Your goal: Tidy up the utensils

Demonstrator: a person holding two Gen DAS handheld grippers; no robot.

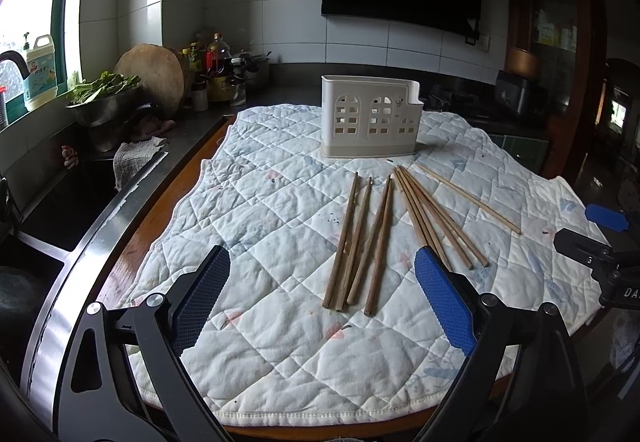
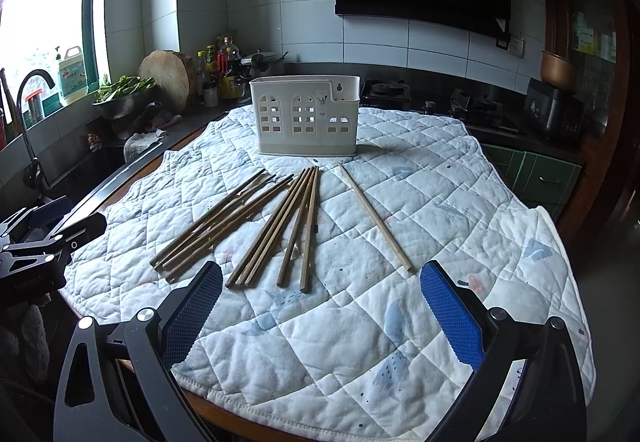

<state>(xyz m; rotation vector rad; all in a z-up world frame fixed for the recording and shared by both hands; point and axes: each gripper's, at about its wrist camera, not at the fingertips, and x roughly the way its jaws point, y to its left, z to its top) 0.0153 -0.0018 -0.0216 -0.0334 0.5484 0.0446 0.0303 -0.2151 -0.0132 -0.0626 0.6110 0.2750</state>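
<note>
No utensil had yet been sorted. The chopsticks (image 1: pixel 360 238) lay loose on the quilted cloth (image 1: pixel 260 210) over the desk, near the empty holder (image 1: pixel 370 118). The next move called for pinching one chopstick. The left hand-held gripper (image 1: pixel 320 290) and right hand-held gripper (image 2: pixel 322 306) hovered wide open, holding nothing.

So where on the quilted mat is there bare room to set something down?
Bare quilted mat lies left of the dark chopsticks, toward the sink-side edge, and near the front edge below them. More lies right of the single pale chopstick. It is crowded mid-mat, from the white holder down through the chopstick bundles. Both claws are open.
</note>
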